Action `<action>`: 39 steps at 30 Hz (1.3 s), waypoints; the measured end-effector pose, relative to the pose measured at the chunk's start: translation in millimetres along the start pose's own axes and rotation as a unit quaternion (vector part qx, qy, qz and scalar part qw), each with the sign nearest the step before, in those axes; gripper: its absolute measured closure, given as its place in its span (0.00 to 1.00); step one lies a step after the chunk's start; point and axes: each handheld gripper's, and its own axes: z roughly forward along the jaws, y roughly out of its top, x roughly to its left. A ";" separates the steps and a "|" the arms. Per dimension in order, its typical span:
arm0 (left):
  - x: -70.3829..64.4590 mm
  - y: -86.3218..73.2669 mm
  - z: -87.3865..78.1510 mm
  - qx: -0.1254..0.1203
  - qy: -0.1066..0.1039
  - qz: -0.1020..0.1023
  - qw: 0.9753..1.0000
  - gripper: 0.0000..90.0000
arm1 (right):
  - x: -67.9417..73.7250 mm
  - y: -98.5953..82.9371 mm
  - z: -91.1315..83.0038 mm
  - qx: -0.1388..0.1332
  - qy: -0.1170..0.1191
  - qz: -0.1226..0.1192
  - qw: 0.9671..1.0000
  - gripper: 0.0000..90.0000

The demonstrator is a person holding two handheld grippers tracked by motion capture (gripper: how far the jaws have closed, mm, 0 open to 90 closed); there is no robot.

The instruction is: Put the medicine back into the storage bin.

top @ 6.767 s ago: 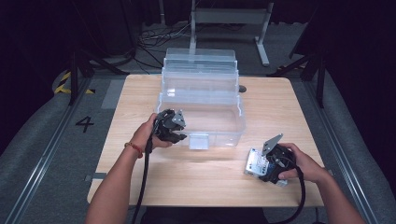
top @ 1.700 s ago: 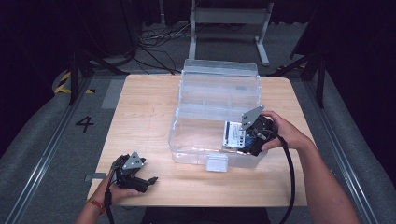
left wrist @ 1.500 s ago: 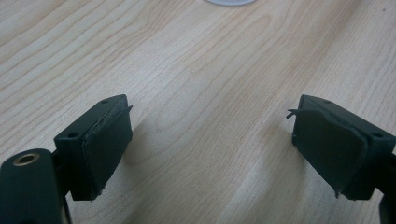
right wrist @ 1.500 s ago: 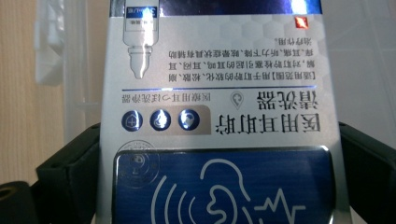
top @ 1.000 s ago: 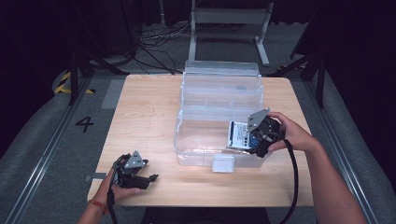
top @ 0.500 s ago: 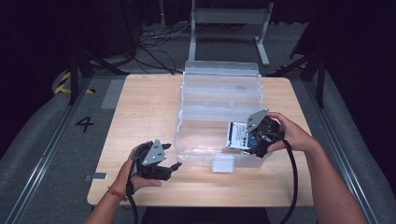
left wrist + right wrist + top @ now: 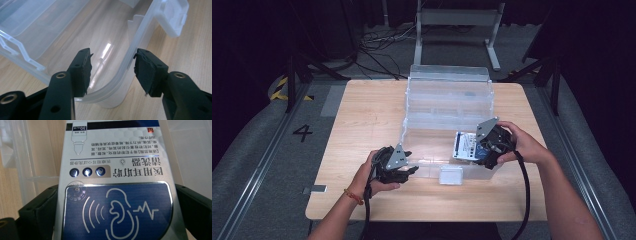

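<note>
a clear plastic storage bin [image 7: 447,107] sits at the middle of the light wooden table [image 7: 362,115], its white latch tab [image 7: 451,175] hanging off the near rim at about six o'clock from the bin's centre. the left gripper [image 7: 408,169] lies at roughly seven o'clock from the bin's centre, right at the bin's near left corner, held by the person's left hand [image 7: 371,175] with a thin band at the wrist. in the left gripper view its jaws stand apart, and the bin's rounded corner rim [image 7: 125,72] runs up between them: the right pad is just beside the outside of the rim, while the left pad is over the inside of the bin; whether either pad actually touches the plastic cannot be told. the latch tab [image 7: 175,15] shows at the top right of that view, around one o'clock. the right gripper [image 7: 464,147] is at about four o'clock from the bin's centre, at the near right part of the bin, held by the person's right hand [image 7: 522,145], with its cable trailing down toward the table's near edge. its jaws are clamped on a small white and blue ear-wash box [image 7: 465,146], one jaw on each side of the carton. in the right gripper view the ear-wash box [image 7: 115,195] stands between the two black jaws, printed with an ear symbol on a blue panel and a dropper bottle drawing marked 30, with the bin's clear walls behind it.
</note>
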 end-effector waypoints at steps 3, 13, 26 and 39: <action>-2.8 1.1 6.9 0.011 0.000 0.011 1.000 0.64 | -0.4 -4.0 -4.4 -0.008 -0.001 0.007 1.000 0.04; -1.9 2.2 6.3 0.008 -0.010 0.002 1.000 0.64 | -0.6 -23.2 -30.2 -0.030 -0.012 0.015 0.999 0.05; 4.0 -1.2 -14.7 -0.025 -0.002 -0.022 0.999 0.53 | 2.9 -39.7 -63.6 -0.083 -0.070 0.052 0.993 0.25; -2.3 -17.7 -45.1 -0.020 0.017 -0.042 0.999 0.43 | -5.1 -45.5 -36.9 -0.027 -0.134 0.097 0.986 0.33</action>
